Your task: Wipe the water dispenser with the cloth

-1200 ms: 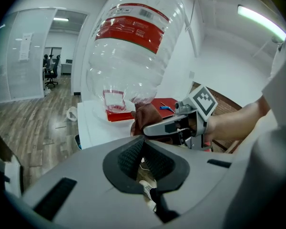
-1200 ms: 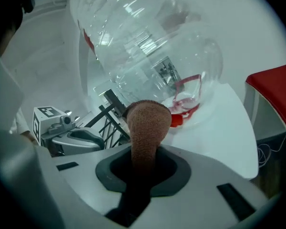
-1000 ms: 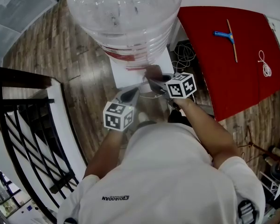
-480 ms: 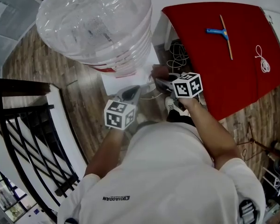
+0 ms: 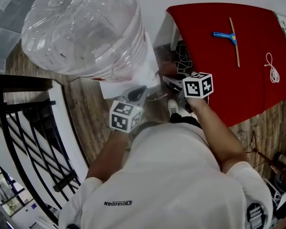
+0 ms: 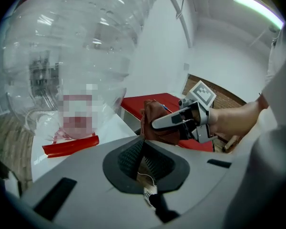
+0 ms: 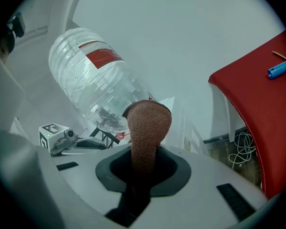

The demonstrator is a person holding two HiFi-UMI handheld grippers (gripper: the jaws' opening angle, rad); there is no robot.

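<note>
Two grippers sit mid-frame in the head view. The left gripper, jaws together on nothing, hangs spare. The right gripper clamps the brown cloth, bunched forward as a wiping pad. Beyond, upper left, the water dispenser carries its bottle.

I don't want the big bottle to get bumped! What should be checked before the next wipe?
1. Cloth clamped in the right tongs: ok.
2. Left tongs shut, empty, apart from the cloth: ok.
3. Cloth touching the dispenser: cannot tell.
4. Bottle sitting on top of the dispenser: ok.
5. Cables on the floor, apart from the cloth: ok.
</note>
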